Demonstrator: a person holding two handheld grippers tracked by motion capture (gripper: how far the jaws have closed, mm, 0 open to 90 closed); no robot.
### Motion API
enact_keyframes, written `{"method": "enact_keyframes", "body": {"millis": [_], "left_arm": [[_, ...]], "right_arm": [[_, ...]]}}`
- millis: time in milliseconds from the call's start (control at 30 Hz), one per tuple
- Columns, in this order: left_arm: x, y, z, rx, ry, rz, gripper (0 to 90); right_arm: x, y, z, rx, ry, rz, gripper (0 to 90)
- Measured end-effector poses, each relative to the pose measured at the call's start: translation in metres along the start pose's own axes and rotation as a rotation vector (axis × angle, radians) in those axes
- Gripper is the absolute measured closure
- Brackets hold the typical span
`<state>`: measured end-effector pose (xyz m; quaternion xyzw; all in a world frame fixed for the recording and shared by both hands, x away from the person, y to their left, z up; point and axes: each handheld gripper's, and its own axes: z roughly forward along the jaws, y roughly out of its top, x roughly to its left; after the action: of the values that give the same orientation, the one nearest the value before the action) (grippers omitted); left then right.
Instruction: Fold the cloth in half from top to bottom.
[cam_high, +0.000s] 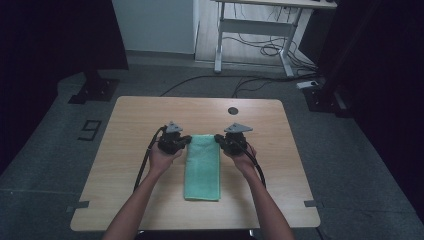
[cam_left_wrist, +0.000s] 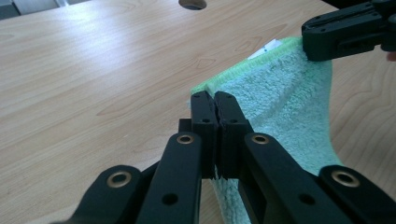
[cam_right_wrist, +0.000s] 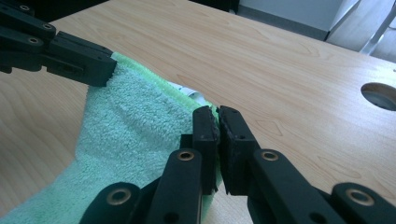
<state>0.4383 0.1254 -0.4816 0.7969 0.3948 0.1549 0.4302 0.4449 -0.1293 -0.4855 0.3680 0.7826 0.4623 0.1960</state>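
A folded green towel (cam_high: 202, 167) lies lengthwise in the middle of the wooden table (cam_high: 130, 130). My left gripper (cam_high: 188, 140) is shut on the towel's far left corner, and my right gripper (cam_high: 217, 138) is shut on its far right corner. In the left gripper view the jaws (cam_left_wrist: 215, 100) pinch the towel (cam_left_wrist: 285, 102) edge, lifted a little off the table, with the right gripper (cam_left_wrist: 322, 44) at the other corner. The right gripper view has its jaws (cam_right_wrist: 215, 116) closed on the towel (cam_right_wrist: 135, 126) hem, and the left gripper (cam_right_wrist: 100, 67) holds the opposite corner.
A round cable hole (cam_high: 233, 110) sits in the table beyond the towel. Bare wood lies on both sides of the towel. Past the table stand a white desk frame (cam_high: 255, 30) with cables on the floor and dark stands at left and right.
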Motion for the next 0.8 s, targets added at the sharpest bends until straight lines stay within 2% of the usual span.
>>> {"method": "enact_keyframes", "body": {"millis": [133,400,633,800], "left_arm": [[-0.006,-0.001,-0.006,-0.017,-0.003,0.033,88.1],[-0.011,-0.007,-0.012,-0.028,-0.013,0.040,88.0],[-0.017,-0.014,-0.018,-0.028,-0.015,0.064,88.0],[-0.018,-0.018,-0.020,-0.034,-0.022,0.061,88.0]], "right_arm": [[0.002,-0.005,-0.006,-0.016,0.004,0.001,85.2],[0.007,-0.009,-0.013,-0.030,0.021,-0.014,85.2],[0.012,-0.018,-0.017,-0.026,0.035,-0.019,85.2],[0.015,-0.020,-0.020,-0.031,0.040,-0.023,85.2]]}}
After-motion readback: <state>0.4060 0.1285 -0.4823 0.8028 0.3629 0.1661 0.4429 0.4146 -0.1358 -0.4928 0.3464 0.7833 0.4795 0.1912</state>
